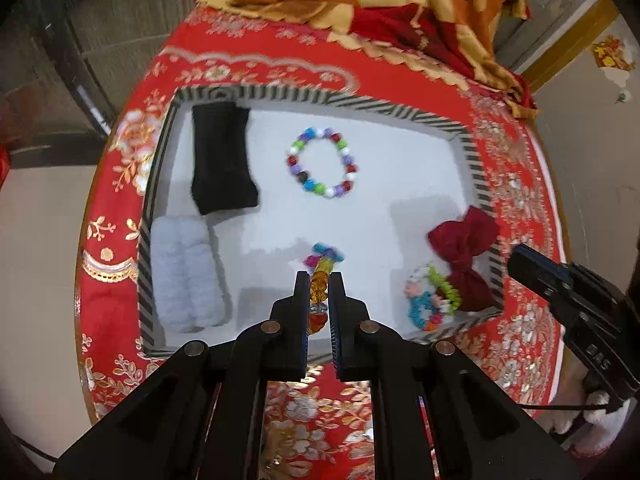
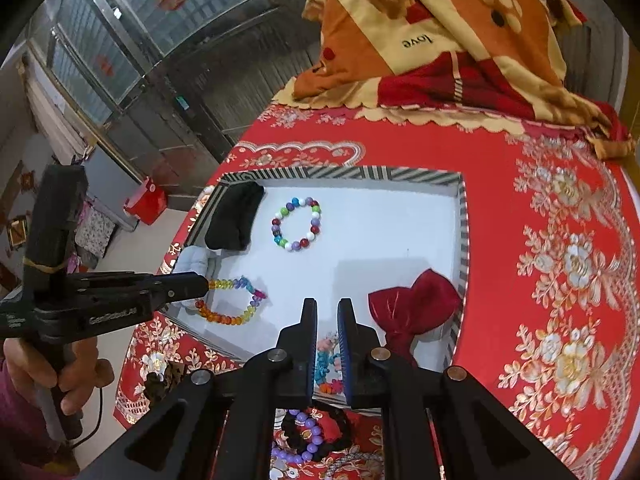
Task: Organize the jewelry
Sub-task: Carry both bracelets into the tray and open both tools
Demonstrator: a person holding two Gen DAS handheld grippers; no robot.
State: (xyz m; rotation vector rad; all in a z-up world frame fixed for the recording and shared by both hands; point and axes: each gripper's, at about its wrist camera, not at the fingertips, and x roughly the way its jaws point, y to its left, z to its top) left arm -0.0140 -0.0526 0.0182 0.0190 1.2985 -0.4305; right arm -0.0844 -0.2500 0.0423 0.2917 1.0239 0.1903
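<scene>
A patterned blanket [image 2: 460, 40] lies heaped on the red floral tablecloth [image 2: 560, 280].

Rainbow bead bracelet [image 2: 230, 304] in left hand-held gripper [image 2: 200, 285] over striped tray [image 2: 463, 240].

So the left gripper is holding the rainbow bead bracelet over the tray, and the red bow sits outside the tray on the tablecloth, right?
Not quite: the red bow lies inside the tray, in its corner, as the right wrist view shows. The left gripper does hold the rainbow bead bracelet over the tray.
</scene>
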